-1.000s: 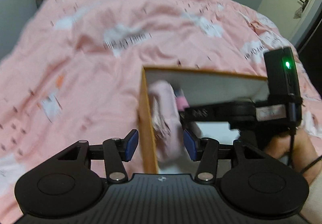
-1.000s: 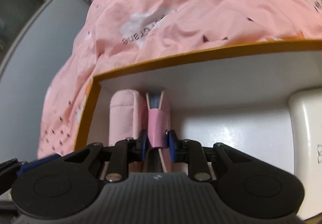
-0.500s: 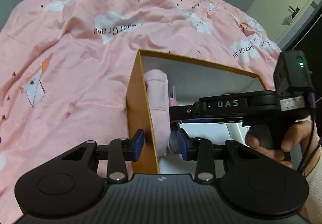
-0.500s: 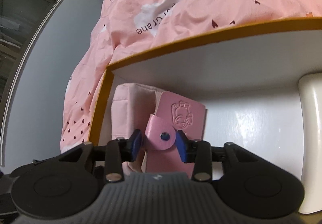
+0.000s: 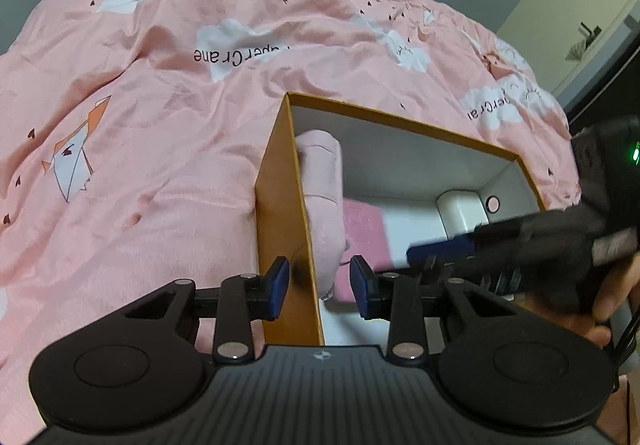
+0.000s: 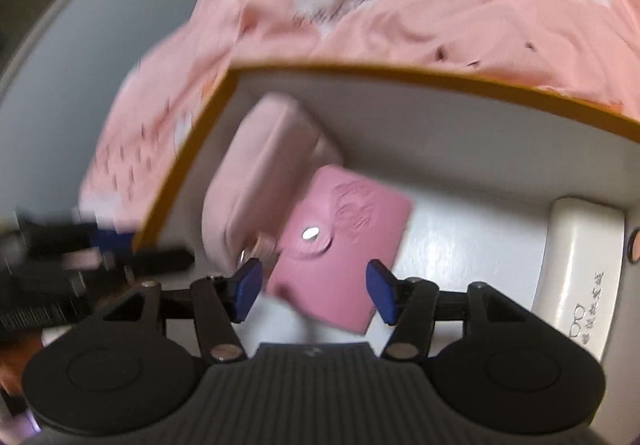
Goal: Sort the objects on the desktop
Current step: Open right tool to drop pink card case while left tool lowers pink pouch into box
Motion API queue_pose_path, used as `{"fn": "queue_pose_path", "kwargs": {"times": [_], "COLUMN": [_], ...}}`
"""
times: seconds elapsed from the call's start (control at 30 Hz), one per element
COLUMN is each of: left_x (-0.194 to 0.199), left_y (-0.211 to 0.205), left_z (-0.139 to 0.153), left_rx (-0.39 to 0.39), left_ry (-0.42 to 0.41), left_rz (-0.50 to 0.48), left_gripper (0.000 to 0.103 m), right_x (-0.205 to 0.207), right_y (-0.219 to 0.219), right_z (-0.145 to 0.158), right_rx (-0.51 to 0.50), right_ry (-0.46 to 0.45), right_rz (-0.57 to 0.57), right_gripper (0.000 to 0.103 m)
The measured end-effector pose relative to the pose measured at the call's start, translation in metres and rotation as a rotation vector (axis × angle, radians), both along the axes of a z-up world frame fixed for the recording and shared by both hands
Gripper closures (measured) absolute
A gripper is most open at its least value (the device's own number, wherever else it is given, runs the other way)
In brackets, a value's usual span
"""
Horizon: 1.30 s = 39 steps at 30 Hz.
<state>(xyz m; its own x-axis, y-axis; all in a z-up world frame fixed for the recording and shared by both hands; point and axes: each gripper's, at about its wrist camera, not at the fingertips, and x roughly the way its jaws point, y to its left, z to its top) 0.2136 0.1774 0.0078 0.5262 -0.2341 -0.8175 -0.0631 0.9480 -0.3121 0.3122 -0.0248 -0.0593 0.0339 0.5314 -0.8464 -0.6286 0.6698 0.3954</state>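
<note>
At box's left wall: right gripper [image 6: 314, 287] jaws just opened, pink wallet [image 6: 344, 241] released; left gripper [image 5: 318, 287] jaws straddle wall [image 5: 286, 205], closing (grip unconfirmed). Withdraw straight.

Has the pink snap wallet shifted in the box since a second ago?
Yes. The pink wallet has gone from upright to flat on the floor of the box, beside the pink pouch.

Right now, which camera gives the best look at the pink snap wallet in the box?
The right wrist view: the pink wallet lies flat on the floor of the box, its snap and embossed face visible between the open right gripper. The left wrist view shows only a blurred strip, cut off by the pouch and the right gripper.
</note>
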Motion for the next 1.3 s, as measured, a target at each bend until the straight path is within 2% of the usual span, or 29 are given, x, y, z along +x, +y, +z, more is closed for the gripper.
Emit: {"fn": "queue_pose_path", "kwargs": {"times": [0.07,0.17,0.3,0.37,0.47,0.53,0.57,0.63,0.7,0.77,0.9,1.1,1.3], "left_x": [-0.001,0.000,0.004,0.006,0.006,0.006,0.007,0.008,0.008,0.009,0.021,0.053,0.072], "left_y": [0.001,0.003,0.004,0.004,-0.001,-0.005,-0.007,-0.015,-0.028,-0.039,-0.056,-0.082,-0.092], "left_z": [0.001,0.003,0.002,0.006,0.023,0.032,0.034,0.034,0.031,0.030,0.031,0.002,-0.023], "left_rx": [-0.014,-0.023,-0.032,-0.002,0.086,0.093,0.102,0.160,0.251,0.297,0.288,0.362,0.412], "left_ry": [-0.004,-0.005,0.005,-0.011,-0.078,-0.104,-0.107,-0.099,-0.116,-0.131,-0.128,-0.011,0.069], "left_rz": [0.004,0.005,0.014,0.028,0.017,-0.027,-0.045,-0.074,-0.100,-0.142,-0.234,-0.334,-0.342], "left_gripper": [0.065,0.065,0.065,0.065,0.068,0.068,0.068,0.068,0.068,0.068,0.068,0.067,0.067], "right_x": [-0.008,-0.016,-0.022,-0.028,-0.033,-0.031,-0.030,-0.027,-0.024,-0.019,-0.017,-0.002,0.005], "right_y": [0.011,0.032,0.059,0.072,0.083,0.081,0.079,0.073,0.063,0.053,0.041,0.022,0.004], "right_z": [-0.004,-0.011,-0.022,-0.025,-0.029,-0.029,-0.028,-0.028,-0.023,-0.021,-0.019,-0.021,-0.022], "right_rx": [-0.060,-0.200,-0.310,-0.349,-0.375,-0.354,-0.347,-0.336,-0.270,-0.209,-0.155,-0.054,-0.015], "right_ry": [-0.021,-0.106,-0.123,-0.171,-0.239,-0.239,-0.258,-0.270,-0.248,-0.212,-0.199,-0.110,-0.069], "right_rz": [0.039,0.061,0.109,0.145,0.198,0.216,0.235,0.247,0.249,0.231,0.230,0.195,0.191], "right_gripper": [0.035,0.031,0.028,0.027,0.024,0.025,0.029,0.033,0.046,0.053,0.055,0.056,0.055]}}
